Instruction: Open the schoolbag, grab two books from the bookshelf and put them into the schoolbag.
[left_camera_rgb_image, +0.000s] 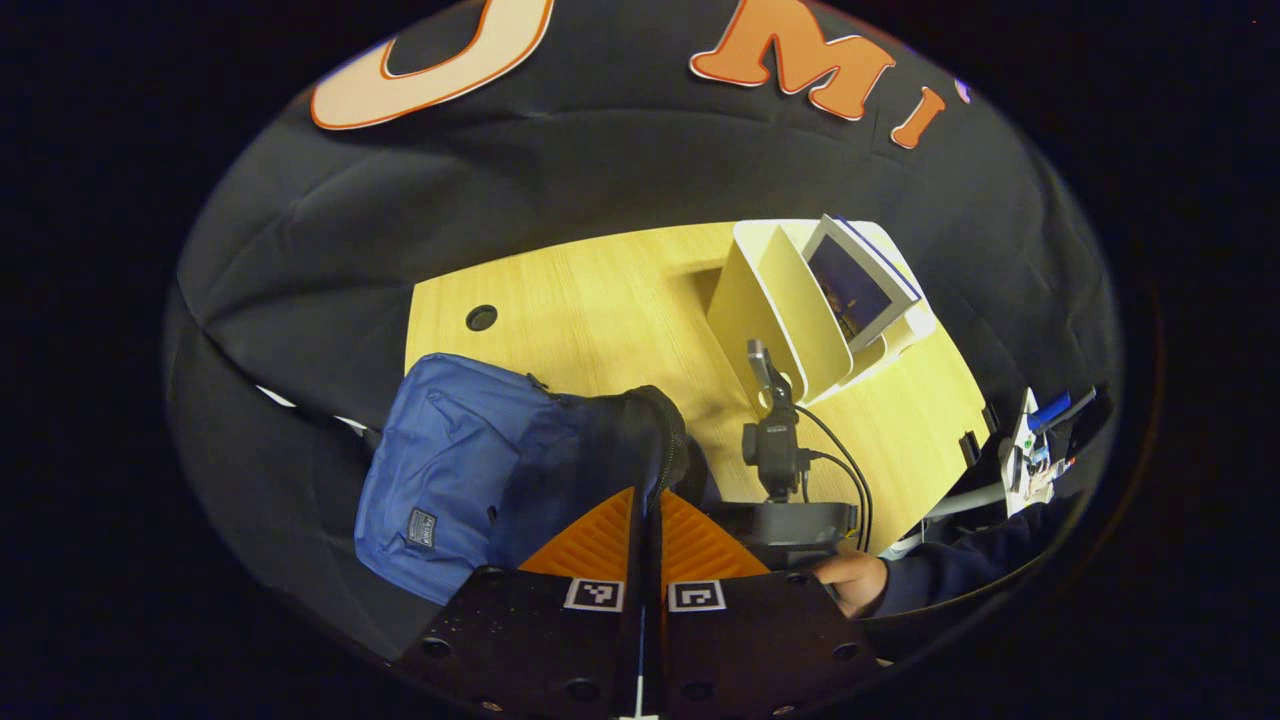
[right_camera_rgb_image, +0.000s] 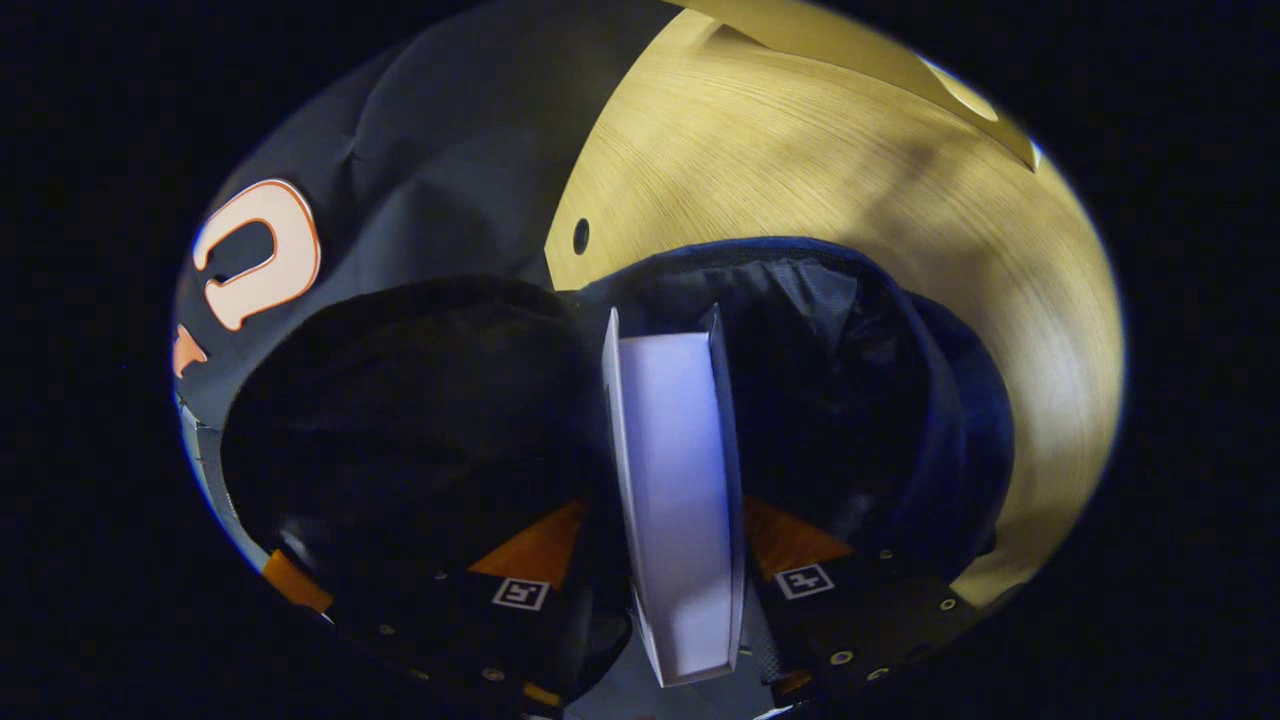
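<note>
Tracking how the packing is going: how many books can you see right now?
2: one book clamped in the right gripper above the open schoolbag; another book standing in the bookshelf. Others may be hidden.

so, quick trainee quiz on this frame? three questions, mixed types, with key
1. True or false: the bookshelf holds no books.
2. What are the right tongs shut on? A) a book B) a zip pull C) nothing
3. Fill in: the left tongs pinch the opening edge of the ____.

Key:
1. False. A second book leans in it.
2. A. It is held edge-on above the open bag.
3. schoolbag
</note>
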